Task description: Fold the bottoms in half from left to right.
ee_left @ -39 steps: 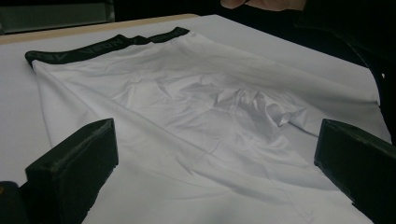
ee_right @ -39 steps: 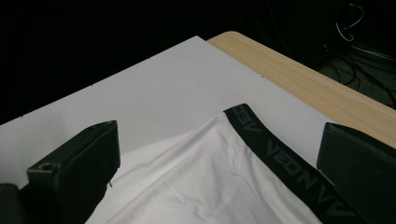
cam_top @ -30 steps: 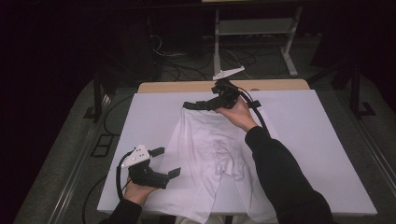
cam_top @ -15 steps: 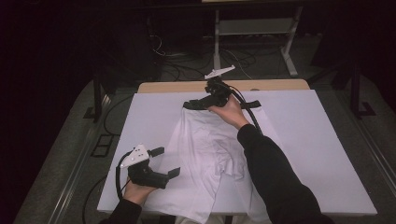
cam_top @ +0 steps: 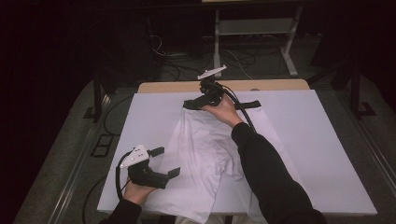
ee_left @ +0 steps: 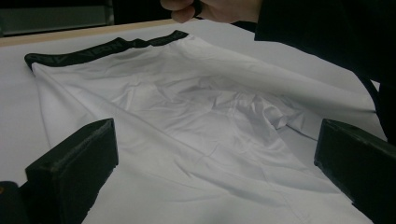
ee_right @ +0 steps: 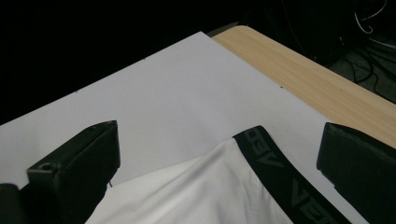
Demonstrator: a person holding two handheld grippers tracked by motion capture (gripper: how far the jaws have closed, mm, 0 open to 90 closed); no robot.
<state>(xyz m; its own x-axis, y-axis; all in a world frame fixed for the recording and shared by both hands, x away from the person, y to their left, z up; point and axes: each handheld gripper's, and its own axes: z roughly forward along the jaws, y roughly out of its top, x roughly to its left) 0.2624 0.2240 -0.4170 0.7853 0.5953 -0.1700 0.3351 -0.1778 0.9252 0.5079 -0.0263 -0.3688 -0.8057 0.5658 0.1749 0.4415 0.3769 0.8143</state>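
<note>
White shorts (cam_top: 205, 144) with a black waistband (cam_top: 250, 104) lie rumpled on the white table cover (cam_top: 327, 154), waistband at the far side. My right gripper (cam_top: 192, 103) is open just above the waistband's left end. In the right gripper view its jaws (ee_right: 215, 154) straddle the waistband corner (ee_right: 280, 177) without touching it. My left gripper (cam_top: 166, 161) is open at the near left, beside the shorts' left edge. In the left gripper view its jaws (ee_left: 215, 158) frame the creased white cloth (ee_left: 201, 116), with the waistband (ee_left: 107, 46) and the other hand (ee_left: 219, 8) beyond.
A strip of bare wooden tabletop (cam_top: 280, 85) shows past the cover's far edge. Beyond it, a metal stand (cam_top: 254, 28) and cables (cam_top: 238, 58) are on the dark floor. The shorts' near hem hangs over the front table edge (cam_top: 201, 215).
My right gripper has moved left along the waistband toward its left corner. The left gripper has stayed in place, still open.
</note>
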